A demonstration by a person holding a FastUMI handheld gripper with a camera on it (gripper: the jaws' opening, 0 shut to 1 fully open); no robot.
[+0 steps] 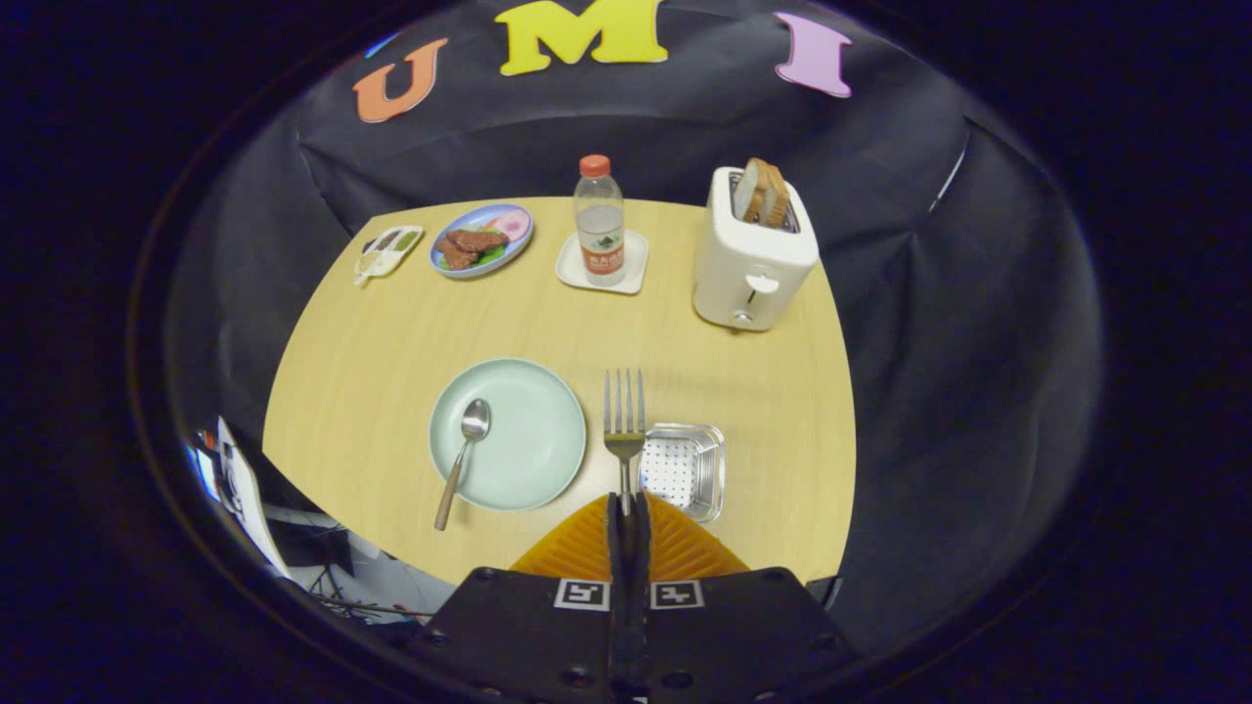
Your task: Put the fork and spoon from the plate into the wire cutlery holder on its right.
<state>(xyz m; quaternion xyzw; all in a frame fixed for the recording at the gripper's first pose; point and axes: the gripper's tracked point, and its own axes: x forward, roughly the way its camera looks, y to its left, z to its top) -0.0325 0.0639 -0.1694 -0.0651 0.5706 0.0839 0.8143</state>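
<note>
**Fork held up, spoon on the plate**

The gripper [626,508] sits at the bottom middle of the frame. Its two fingers are squeezed tight together on the handle of the fork [624,416]. The fork sticks straight out ahead of the fingers, with its prongs pointing toward the far side of the table [372,323]. It looks lifted above the table, between the plate and the cutlery holder.

The plate [533,430] is round and pale green. It lies in the lower middle of the frame, just left of the fork. The spoon [463,460] rests on the left part of the plate. Its bowl is on the plate and its brown handle pokes over the near rim, onto the table.

The cutlery holder [685,469] is a shiny little metal basket with tiny holes in its bottom. It stands just right of the fork and close to the right side of the plate.

Farther back, toward the top of the frame, there is a white toaster [748,259] on the right with bread [763,191] sticking up out of it. In the middle a water bottle [599,220] with a red cap stands on a small white coaster [636,264]. Left of that is a blue plate with food [481,240], and a small white dish [389,251] lies at the far left corner.
</note>
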